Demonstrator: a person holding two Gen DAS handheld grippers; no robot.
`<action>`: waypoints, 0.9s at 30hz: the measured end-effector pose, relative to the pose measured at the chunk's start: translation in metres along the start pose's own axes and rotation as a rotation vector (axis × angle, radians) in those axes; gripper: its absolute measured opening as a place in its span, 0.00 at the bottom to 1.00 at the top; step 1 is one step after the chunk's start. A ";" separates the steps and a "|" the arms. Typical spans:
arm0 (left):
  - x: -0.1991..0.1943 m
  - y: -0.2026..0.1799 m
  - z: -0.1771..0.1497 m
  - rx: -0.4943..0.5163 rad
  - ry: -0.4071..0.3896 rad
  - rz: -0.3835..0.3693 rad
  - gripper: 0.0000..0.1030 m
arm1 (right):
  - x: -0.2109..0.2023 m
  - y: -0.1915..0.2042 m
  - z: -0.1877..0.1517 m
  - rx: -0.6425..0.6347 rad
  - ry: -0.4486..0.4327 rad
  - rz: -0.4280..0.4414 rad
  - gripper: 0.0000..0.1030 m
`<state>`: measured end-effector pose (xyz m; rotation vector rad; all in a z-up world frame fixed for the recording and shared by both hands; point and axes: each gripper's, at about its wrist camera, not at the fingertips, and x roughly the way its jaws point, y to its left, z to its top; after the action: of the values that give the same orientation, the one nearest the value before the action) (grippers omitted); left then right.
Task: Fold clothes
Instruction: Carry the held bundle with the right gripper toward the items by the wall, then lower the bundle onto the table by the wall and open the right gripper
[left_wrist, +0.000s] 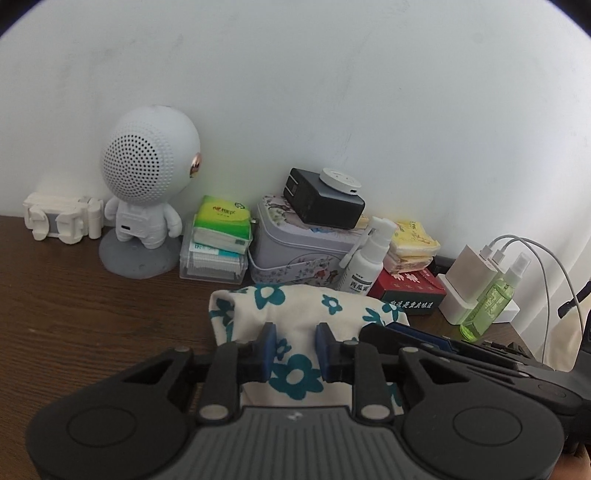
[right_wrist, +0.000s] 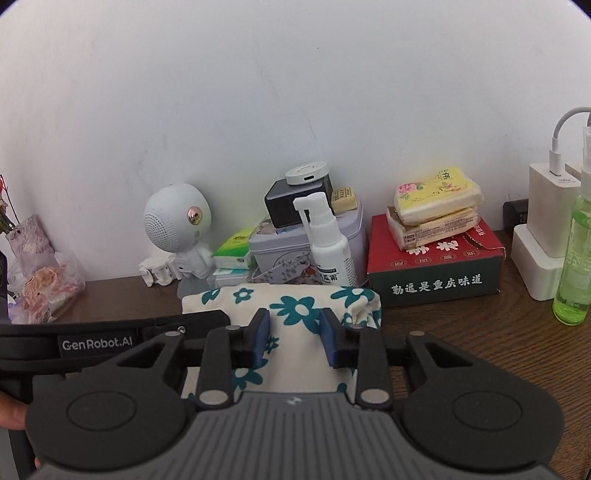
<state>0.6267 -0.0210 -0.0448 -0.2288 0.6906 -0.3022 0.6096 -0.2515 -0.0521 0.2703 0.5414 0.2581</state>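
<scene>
A cream cloth with teal flowers lies folded into a small bundle on the brown wooden table. My left gripper is open, its blue pads either side of the cloth's near part. The cloth also shows in the right wrist view. My right gripper is open over the same bundle, its pads apart with cloth between them. The right gripper's black body lies just right of the left one, and the left gripper's body shows in the right wrist view.
Against the white wall stand an astronaut speaker, tissue packs, a floral tin with a black charger on it, a white spray bottle, a red box, a white plug with cables and a green bottle.
</scene>
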 end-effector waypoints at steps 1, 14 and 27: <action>0.000 -0.001 0.001 0.005 0.008 0.008 0.23 | 0.000 0.000 -0.001 -0.001 0.004 0.000 0.29; 0.012 -0.048 0.034 0.187 0.070 0.114 0.21 | -0.034 0.020 -0.008 -0.098 -0.049 -0.004 0.33; -0.011 -0.040 0.043 0.205 0.131 0.063 0.21 | -0.031 0.039 -0.023 -0.168 0.093 -0.061 0.32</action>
<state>0.6387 -0.0497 0.0063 0.0083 0.7889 -0.3272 0.5653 -0.2200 -0.0442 0.0785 0.6152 0.2564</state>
